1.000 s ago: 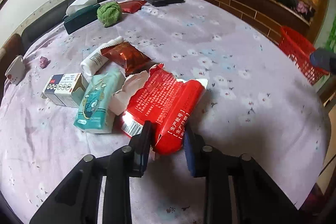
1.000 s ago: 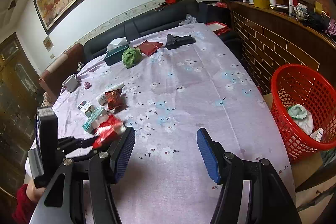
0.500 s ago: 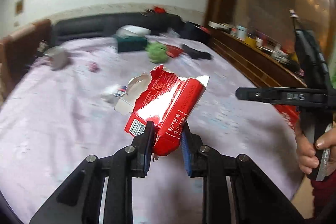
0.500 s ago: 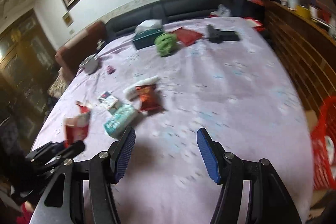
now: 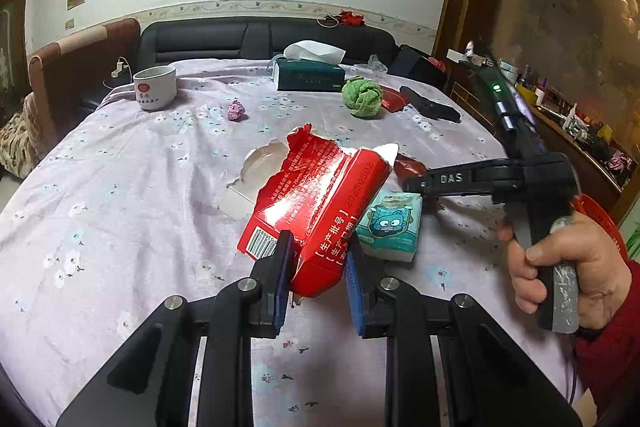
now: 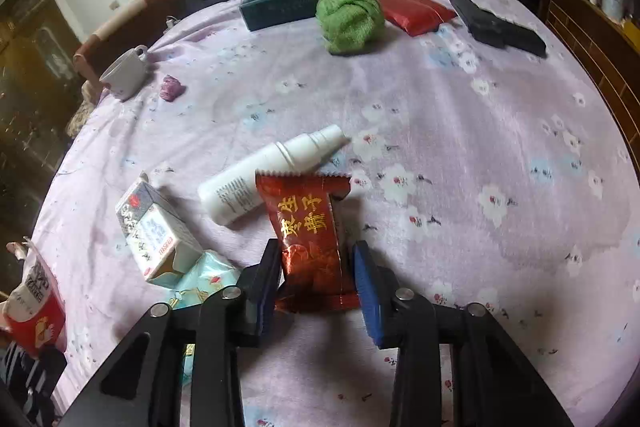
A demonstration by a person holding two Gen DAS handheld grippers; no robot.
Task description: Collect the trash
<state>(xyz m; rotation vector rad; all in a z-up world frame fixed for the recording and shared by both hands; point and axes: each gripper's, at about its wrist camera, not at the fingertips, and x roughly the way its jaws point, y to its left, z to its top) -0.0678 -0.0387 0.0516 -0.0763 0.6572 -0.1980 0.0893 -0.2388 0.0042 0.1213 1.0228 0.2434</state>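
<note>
While "DAS" marks the right gripper [image 5: 416, 183] — carton [image 5: 320, 211] reads "20250502".

Soft, even indoor light keeps both fisheye views sharp, with white glare on the torn red packet [image 5: 316, 199], faint shadows under items on the surface [image 6: 460, 155], and bowed, black-vignetted corners.

- The torn red carton [image 5: 320, 203] is glossy coated paperboard, white inside.
- The dark red snack wrapper [image 6: 310, 227] is shiny, crinkled foil-like plastic.
- The white bottle [image 6: 264, 173] is smooth matt plastic.
- The counter [image 6: 460, 155] wears soft matt lilac cloth with printed flowers.
- The green ball [image 6: 350, 17] is rough knitted cloth.
- The white mug [image 5: 155, 87] is glossy ceramic.
</note>
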